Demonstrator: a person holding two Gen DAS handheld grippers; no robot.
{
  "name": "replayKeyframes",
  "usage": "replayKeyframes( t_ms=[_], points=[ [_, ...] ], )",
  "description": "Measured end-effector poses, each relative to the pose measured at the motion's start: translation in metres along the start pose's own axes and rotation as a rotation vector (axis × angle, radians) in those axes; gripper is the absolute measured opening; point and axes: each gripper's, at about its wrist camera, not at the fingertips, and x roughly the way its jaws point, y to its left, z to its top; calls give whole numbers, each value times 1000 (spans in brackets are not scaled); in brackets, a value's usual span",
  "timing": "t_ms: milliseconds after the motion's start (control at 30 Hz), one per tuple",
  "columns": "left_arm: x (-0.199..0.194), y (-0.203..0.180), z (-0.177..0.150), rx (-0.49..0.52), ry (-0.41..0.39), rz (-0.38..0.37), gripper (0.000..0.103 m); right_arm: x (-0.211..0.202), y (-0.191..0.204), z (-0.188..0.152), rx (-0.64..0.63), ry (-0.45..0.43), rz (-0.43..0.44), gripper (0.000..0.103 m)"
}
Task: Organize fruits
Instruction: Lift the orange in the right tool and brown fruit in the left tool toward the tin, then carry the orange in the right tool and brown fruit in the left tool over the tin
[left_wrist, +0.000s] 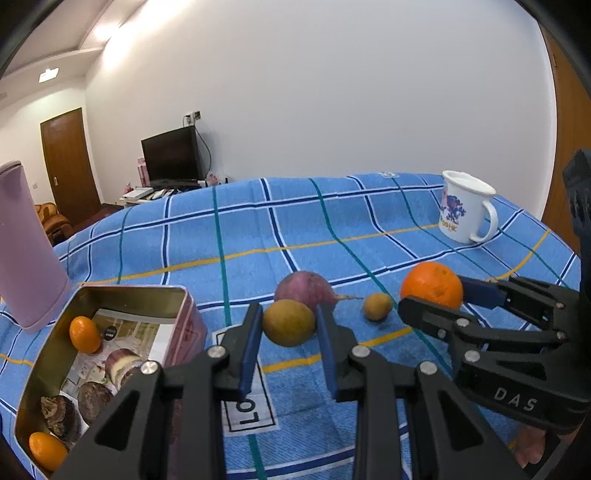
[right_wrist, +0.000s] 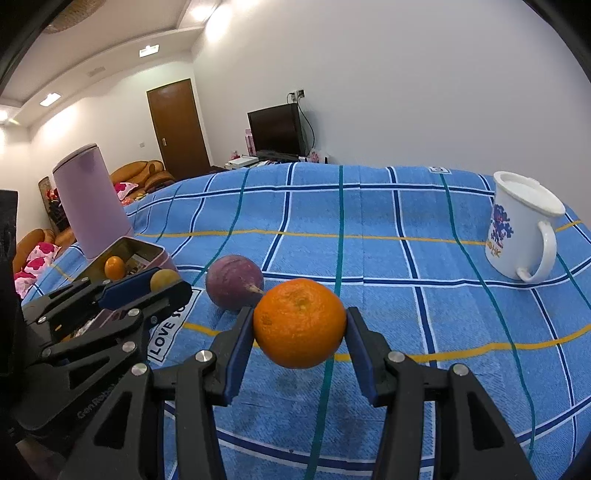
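Looking along your left gripper (left_wrist: 289, 323), you are clamping a yellow-brown fruit (left_wrist: 289, 322) above the blue checked cloth (left_wrist: 332, 229), just right of the open tin (left_wrist: 173, 295) holding two small oranges (left_wrist: 84, 334).

Along your right gripper (right_wrist: 299, 324), you are squeezing the orange (right_wrist: 299, 323) clear of the cloth, the purple fruit (right_wrist: 233, 282) lying just behind it.

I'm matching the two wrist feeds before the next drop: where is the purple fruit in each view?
Left wrist view: the purple fruit sits on the cloth at centre, just behind the yellow-green fruit held in the left claw.
Right wrist view: it lies left of centre, behind and left of the orange held in the right claw.
Shared landmark: the white mug, far right in both.
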Motion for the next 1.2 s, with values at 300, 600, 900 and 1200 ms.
replayKeyframes(
  t_ms=[300,600,900,1200],
  points=[
    [-6,-1,0,10,-28,14,31,-6,3,-1,-7,-33,10,51],
    [-10,-1,-1,11,-48,16,31,-13,5,-2,-15,-73,8,51],
    [-14,-1,-1,11,-71,18,31,-21,9,-3,-33,-115,-3,51],
    [-18,-2,-1,13,-93,18,31,-28,11,-5,-44,-156,-11,51]
  ],
)
